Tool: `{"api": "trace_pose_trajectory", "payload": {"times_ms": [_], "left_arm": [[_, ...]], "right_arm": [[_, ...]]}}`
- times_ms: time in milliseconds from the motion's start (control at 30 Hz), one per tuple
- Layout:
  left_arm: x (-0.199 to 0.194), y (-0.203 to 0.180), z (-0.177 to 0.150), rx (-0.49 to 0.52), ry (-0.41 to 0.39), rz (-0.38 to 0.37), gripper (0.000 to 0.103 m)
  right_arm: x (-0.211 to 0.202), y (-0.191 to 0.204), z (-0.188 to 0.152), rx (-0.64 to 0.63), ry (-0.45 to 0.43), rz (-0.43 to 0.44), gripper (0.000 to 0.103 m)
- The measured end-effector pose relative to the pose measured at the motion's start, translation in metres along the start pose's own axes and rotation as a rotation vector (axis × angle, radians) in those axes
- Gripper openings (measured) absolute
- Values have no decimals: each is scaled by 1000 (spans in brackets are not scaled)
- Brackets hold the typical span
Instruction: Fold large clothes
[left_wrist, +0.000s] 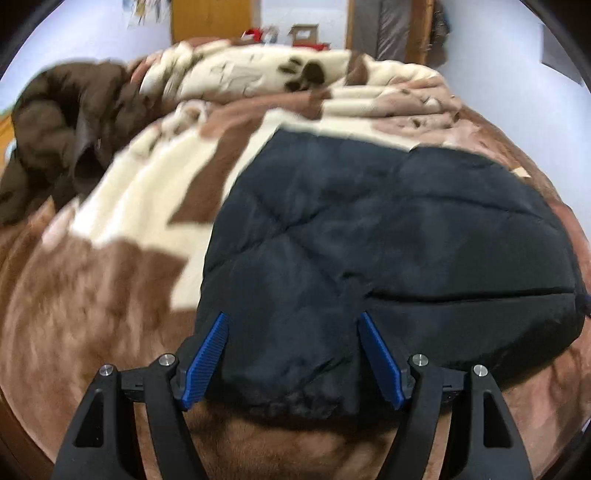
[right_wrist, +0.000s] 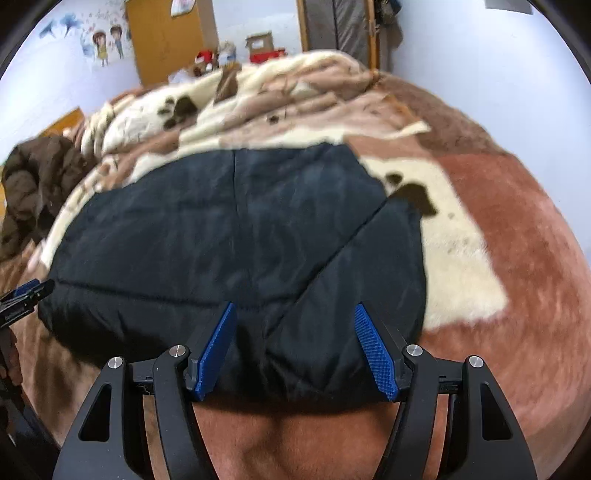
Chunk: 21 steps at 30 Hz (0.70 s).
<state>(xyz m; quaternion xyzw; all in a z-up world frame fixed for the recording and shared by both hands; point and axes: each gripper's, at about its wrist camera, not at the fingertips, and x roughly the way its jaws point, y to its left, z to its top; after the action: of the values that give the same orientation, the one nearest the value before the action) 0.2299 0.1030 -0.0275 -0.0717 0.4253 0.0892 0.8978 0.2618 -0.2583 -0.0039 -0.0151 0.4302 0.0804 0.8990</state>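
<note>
A black padded jacket (left_wrist: 388, 251) lies spread on the brown and cream blanket (left_wrist: 122, 266) of a bed. It also shows in the right wrist view (right_wrist: 229, 229). My left gripper (left_wrist: 293, 321) is open, its blue pads on either side of the jacket's near left edge, just above it. My right gripper (right_wrist: 295, 314) is open over the jacket's near right edge, where a folded sleeve (right_wrist: 354, 280) lies across the body. The left gripper's tip (right_wrist: 27, 290) shows at the left rim of the right wrist view.
A brown puffy coat (left_wrist: 62, 140) is heaped at the bed's far left, also in the right wrist view (right_wrist: 37, 184). A bunched cream blanket (left_wrist: 295, 77) lies at the head of the bed. Toys (right_wrist: 258, 46), a wooden cupboard (right_wrist: 166, 37) and a door (right_wrist: 340, 29) stand behind.
</note>
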Motion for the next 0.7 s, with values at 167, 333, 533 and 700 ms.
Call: {"api": "trace_pose_trajectory", "payload": {"times_ms": [167,333,533,700], "left_arm": [[-3,6,3,-25,9,6,76],[-25,-3,-6,-11,2,-18,75],[-60,-24,-19,30,-17,-38,75],[-85,-39,-32,65,-31,-67,75]], "right_arm": [[3,-4,4,13,15,-7,67],[-21,-4,-3,25,-4,1,67],[-54,-1,-18,42,-26,23,67],[-76,9,-31,23,-35,52,67]]}}
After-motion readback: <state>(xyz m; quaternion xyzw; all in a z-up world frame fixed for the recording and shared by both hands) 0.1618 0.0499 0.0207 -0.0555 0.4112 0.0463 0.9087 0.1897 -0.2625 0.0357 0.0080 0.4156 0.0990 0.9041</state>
